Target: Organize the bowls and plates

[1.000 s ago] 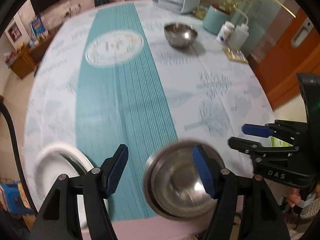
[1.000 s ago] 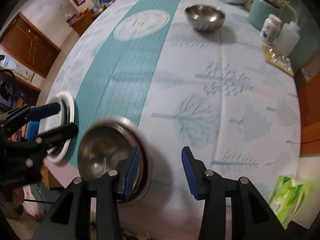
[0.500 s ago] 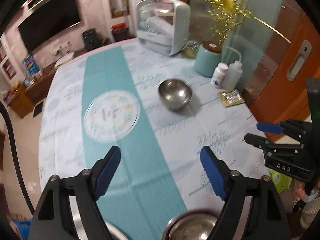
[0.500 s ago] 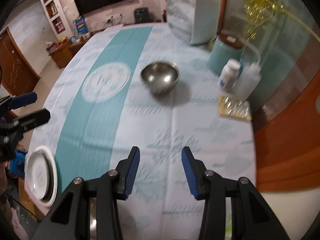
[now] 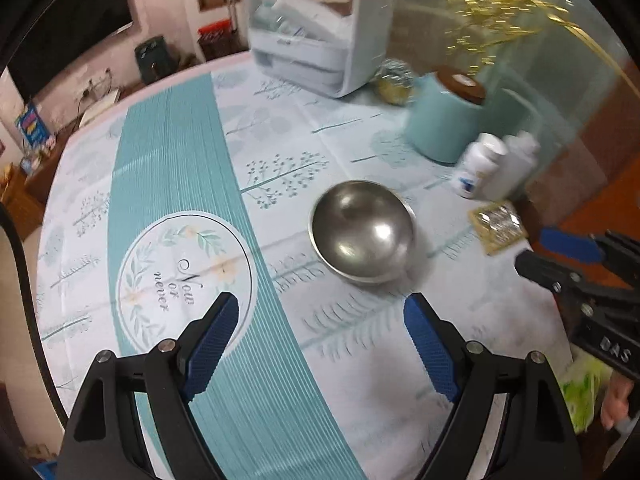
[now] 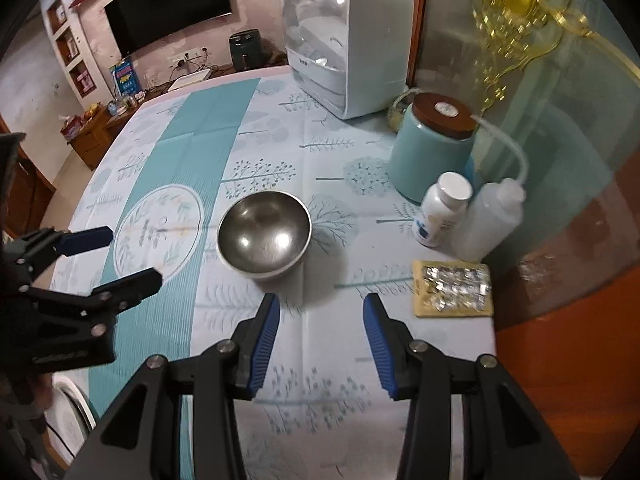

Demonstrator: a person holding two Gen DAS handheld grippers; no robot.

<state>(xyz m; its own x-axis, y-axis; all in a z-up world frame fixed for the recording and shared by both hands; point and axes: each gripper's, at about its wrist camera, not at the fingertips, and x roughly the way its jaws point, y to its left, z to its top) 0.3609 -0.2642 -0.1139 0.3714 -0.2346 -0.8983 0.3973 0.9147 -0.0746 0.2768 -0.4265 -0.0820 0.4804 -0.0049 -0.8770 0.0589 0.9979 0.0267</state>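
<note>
Left wrist view: steel bowl [image 5: 362, 232] sits upright at frame centre on the tablecloth [image 5: 280, 148], empty, shiny inside, slightly blurred. It lies just right of the teal stripe and its round emblem [image 5: 186, 280], which reads "Now or never". Left gripper [image 5: 320, 340] fills the lower frame, jaws wide apart, blue pads bare, holding nothing, short of the bowl. Right gripper [image 5: 560, 250] enters at the right edge, marked "DAS", jaws slightly parted, nothing between them. Pill bottle [image 5: 478, 170] and teal jar [image 5: 448, 120] are upper right, blurred.

Right wrist view: same bowl [image 6: 264, 234] just left of centre, sharp, rim level, apart from everything. Right gripper [image 6: 320, 334] at the bottom, jaws open moderately, empty, pointing just right of the bowl. Left gripper [image 6: 120, 258] comes in from the left edge, open, empty. White plate [image 6: 74, 412] edge shows lower left. Blister packs [image 6: 456, 288] lie right of centre; bottle label unreadable.
</note>
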